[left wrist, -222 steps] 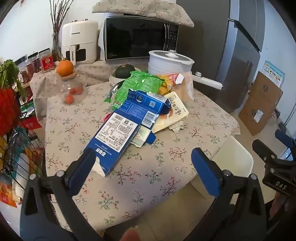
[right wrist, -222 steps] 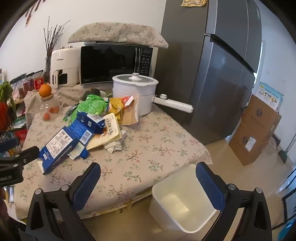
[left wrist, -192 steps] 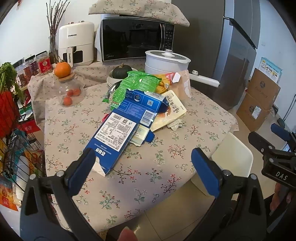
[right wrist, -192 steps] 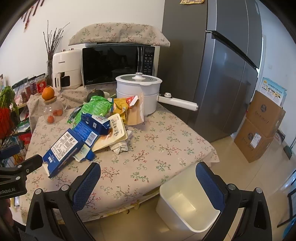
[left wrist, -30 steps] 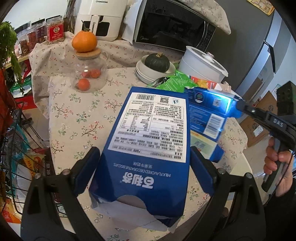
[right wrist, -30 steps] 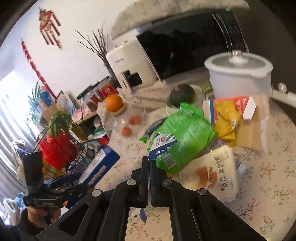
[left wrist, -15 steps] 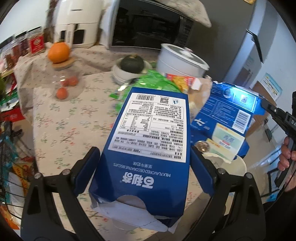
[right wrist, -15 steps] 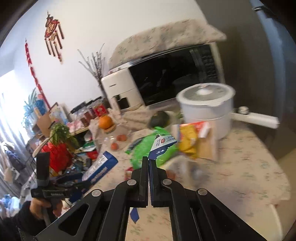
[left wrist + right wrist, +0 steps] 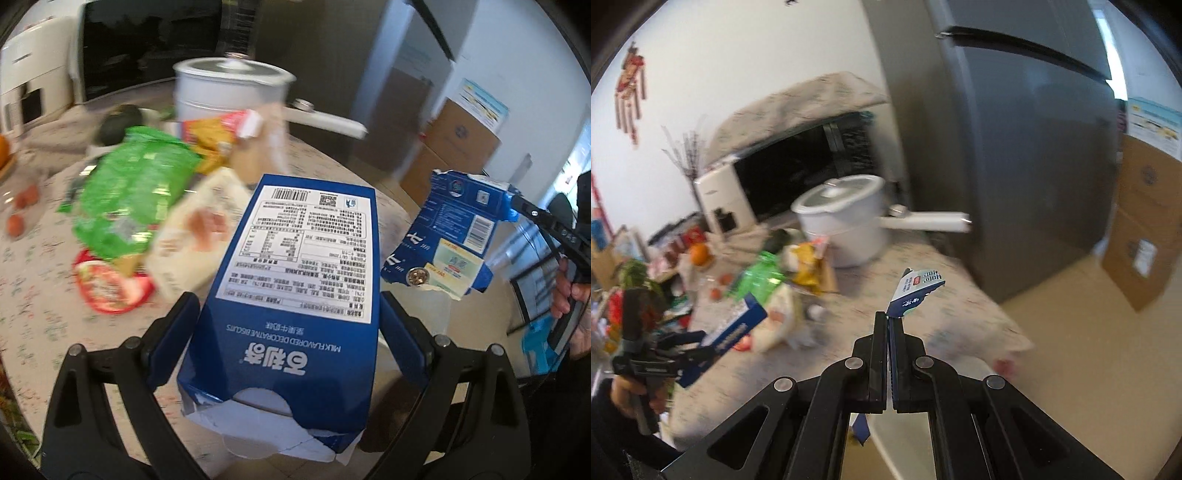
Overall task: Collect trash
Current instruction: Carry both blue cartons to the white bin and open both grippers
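Note:
My left gripper [image 9: 288,328] is shut on a large blue biscuit box [image 9: 299,266], held above the table's front edge. It also shows in the right wrist view [image 9: 735,332]. My right gripper [image 9: 889,325] is shut on a flattened blue carton [image 9: 914,291], seen edge-on. In the left wrist view that carton [image 9: 450,236] hangs at the right, above the white bin [image 9: 432,317]. More trash lies on the table: a green bag [image 9: 136,188], a beige bread bag [image 9: 195,236], a yellow-orange wrapper [image 9: 218,133] and a red wrapper [image 9: 110,284].
The floral-cloth table [image 9: 37,258] carries a white pot [image 9: 229,92] with a long handle, a dark squash [image 9: 122,118] and a microwave [image 9: 147,40]. A grey fridge [image 9: 1015,147] and cardboard boxes [image 9: 1145,221] stand at the right.
Both grippers have swung right, away from the table's middle, each carrying its blue box. The torn carton now hangs over the white bin. The views are blurred by motion.

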`<act>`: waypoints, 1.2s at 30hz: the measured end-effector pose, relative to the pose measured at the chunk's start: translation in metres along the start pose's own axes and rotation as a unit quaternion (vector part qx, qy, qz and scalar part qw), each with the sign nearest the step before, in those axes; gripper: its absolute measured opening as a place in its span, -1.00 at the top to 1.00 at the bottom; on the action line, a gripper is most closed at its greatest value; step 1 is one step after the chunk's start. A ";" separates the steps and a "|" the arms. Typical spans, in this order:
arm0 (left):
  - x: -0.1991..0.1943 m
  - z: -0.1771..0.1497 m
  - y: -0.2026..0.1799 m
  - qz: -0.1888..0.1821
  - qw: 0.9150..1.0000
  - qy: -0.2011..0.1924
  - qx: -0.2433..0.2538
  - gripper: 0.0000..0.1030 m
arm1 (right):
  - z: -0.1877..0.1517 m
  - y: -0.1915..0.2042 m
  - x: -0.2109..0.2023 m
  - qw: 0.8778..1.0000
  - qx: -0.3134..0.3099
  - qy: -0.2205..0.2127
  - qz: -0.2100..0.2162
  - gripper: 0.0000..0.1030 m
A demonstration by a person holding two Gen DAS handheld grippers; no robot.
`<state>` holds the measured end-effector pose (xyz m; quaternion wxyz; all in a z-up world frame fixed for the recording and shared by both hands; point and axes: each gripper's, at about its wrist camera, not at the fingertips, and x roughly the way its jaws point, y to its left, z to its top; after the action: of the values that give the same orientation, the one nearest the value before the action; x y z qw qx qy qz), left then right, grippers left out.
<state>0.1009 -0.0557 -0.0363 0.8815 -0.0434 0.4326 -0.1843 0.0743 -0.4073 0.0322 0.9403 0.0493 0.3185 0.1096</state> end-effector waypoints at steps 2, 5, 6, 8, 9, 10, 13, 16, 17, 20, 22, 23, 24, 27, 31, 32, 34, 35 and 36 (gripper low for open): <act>0.010 -0.001 -0.015 -0.013 1.000 0.009 0.014 -0.85 | -0.009 -0.010 0.005 1.000 -0.001 0.017 -0.021 0.97; 0.026 -0.004 -0.039 -0.030 0.999 0.025 0.034 -0.85 | -0.025 -0.029 0.024 0.997 0.007 0.059 -0.049 0.97; 0.032 -0.006 -0.046 -0.034 0.998 0.032 0.041 -0.85 | -0.032 -0.034 0.032 0.995 0.005 0.077 -0.059 0.97; 0.043 -0.010 -0.059 -0.039 0.997 0.043 0.056 -0.85 | -0.044 -0.038 0.049 0.991 0.000 0.109 -0.078 0.97; 0.048 -0.013 -0.066 -0.040 0.996 0.049 0.064 -0.84 | -0.048 -0.040 0.055 0.989 0.001 0.121 -0.081 0.97; 0.053 -0.015 -0.072 -0.041 0.995 0.054 0.070 -0.85 | -0.054 -0.043 0.063 0.987 0.002 0.136 -0.083 0.97; 0.067 -0.019 -0.089 -0.045 0.992 0.067 0.093 -0.85 | -0.068 -0.047 0.077 0.983 0.005 0.161 -0.091 0.97; 0.080 -0.023 -0.106 -0.048 0.989 0.079 0.114 -0.85 | -0.074 -0.055 0.085 0.980 0.024 0.177 -0.087 0.93; 0.083 -0.024 -0.110 -0.048 0.988 0.082 0.119 -0.85 | -0.076 -0.059 0.086 0.980 0.033 0.181 -0.082 0.90; 0.097 -0.028 -0.122 -0.051 0.984 0.098 0.137 -0.85 | -0.081 -0.067 0.083 0.978 0.049 0.184 -0.079 0.52; 0.104 -0.029 -0.128 -0.051 0.983 0.105 0.143 -0.85 | -0.082 -0.071 0.077 0.979 0.057 0.180 -0.082 0.13; 0.108 -0.030 -0.131 -0.051 0.982 0.109 0.148 -0.85 | -0.081 -0.071 0.075 0.979 0.060 0.177 -0.082 -0.03; 0.112 -0.031 -0.133 -0.050 0.981 0.112 0.152 -0.85 | -0.081 -0.072 0.071 0.980 0.063 0.174 -0.080 -0.05; 0.122 -0.035 -0.141 -0.047 0.978 0.122 0.166 -0.85 | -0.081 -0.074 0.068 0.980 0.066 0.170 -0.079 -0.09; 0.135 -0.039 -0.147 -0.044 0.975 0.135 0.173 -0.85 | -0.081 -0.078 0.065 0.979 0.070 0.170 -0.082 -0.14; 0.138 -0.040 -0.148 -0.044 0.974 0.139 0.174 -0.85 | -0.081 -0.079 0.065 0.979 0.072 0.170 -0.084 -0.15; 0.143 -0.040 -0.150 -0.041 0.973 0.142 0.175 -0.85 | -0.081 -0.082 0.063 0.979 0.077 0.168 -0.086 -0.17; 0.144 -0.040 -0.152 -0.041 0.973 0.142 0.177 -0.85 | -0.081 -0.084 0.062 0.979 0.080 0.167 -0.087 -0.20; 0.146 -0.039 -0.152 -0.041 0.973 0.140 0.177 -0.85 | -0.081 -0.085 0.062 0.979 0.082 0.166 -0.088 -0.21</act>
<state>0.1078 -0.2468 -0.1340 0.7976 0.1220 0.5097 -0.2986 0.0875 -0.4734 -0.0821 0.8732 0.0792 0.4808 0.0067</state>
